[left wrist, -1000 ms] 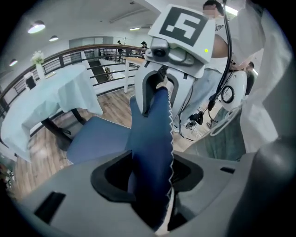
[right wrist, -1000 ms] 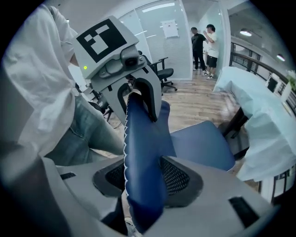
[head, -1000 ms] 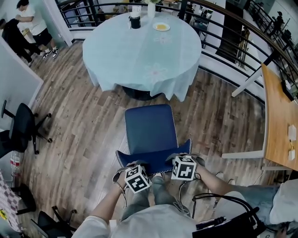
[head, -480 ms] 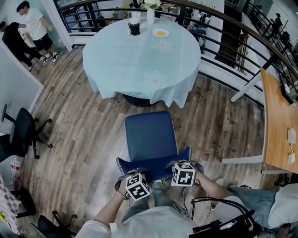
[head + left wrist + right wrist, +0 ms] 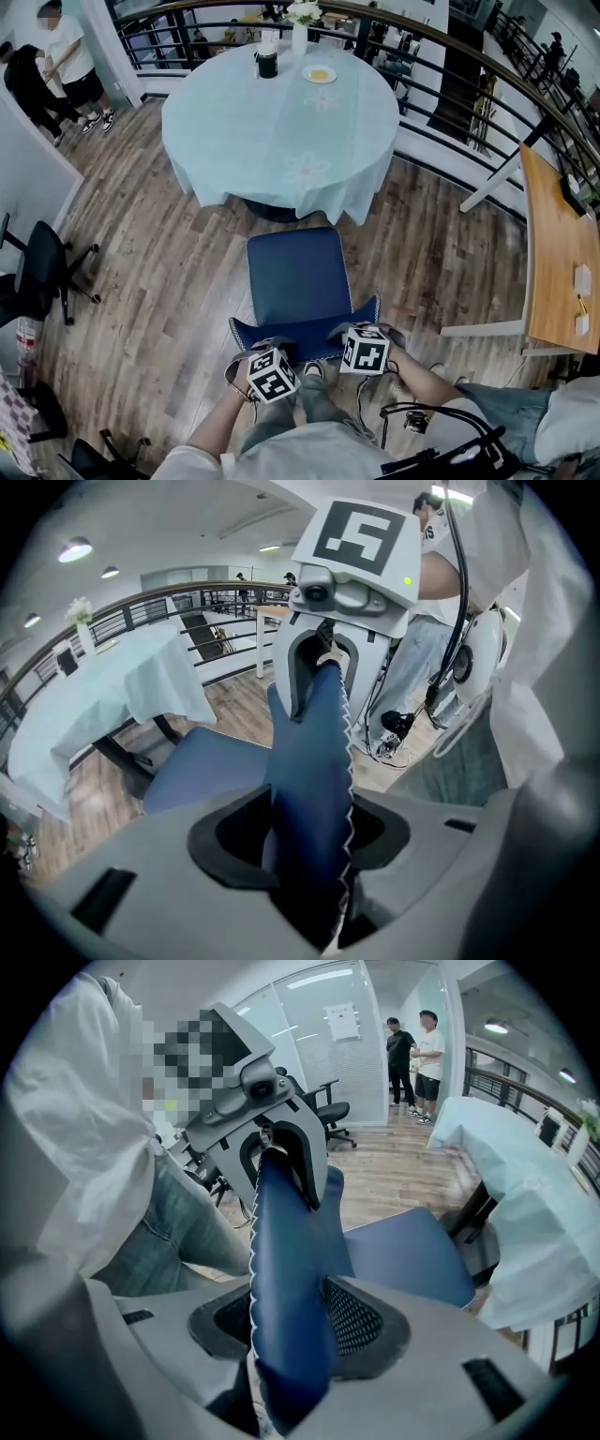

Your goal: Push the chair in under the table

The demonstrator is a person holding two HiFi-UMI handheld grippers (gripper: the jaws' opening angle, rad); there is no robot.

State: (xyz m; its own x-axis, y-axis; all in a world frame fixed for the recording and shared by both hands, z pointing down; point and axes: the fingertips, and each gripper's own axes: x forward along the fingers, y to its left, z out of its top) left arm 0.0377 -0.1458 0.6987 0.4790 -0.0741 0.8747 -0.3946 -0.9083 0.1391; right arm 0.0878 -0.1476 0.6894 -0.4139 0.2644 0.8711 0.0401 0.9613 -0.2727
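A blue chair [image 5: 298, 279] stands on the wood floor, its seat front close to the round table [image 5: 281, 122] draped in a pale blue cloth. I stand behind the chair. My left gripper [image 5: 270, 349] grips the left part of the backrest's [image 5: 305, 336] top edge; its jaws have just been closing, and the blue backrest [image 5: 309, 761] fills the gap between them. My right gripper [image 5: 360, 330] clamps the right part of the same edge, the backrest [image 5: 291, 1269] pressed between its pads. Each gripper view shows the other gripper [image 5: 323, 663] [image 5: 277, 1162] further along that edge.
A dark cup [image 5: 267, 64], a plate [image 5: 320, 74] and a flower vase [image 5: 300, 21] sit at the table's far side. A railing [image 5: 450, 84] curves behind. A black office chair [image 5: 42, 272] stands left, a wooden desk [image 5: 553, 253] right. Two people [image 5: 56, 56] stand far left.
The head view has shifted a little, so the table and chair sit slightly lower in the picture. Both grippers stay on the backrest; the chair shows no clear move toward the table.
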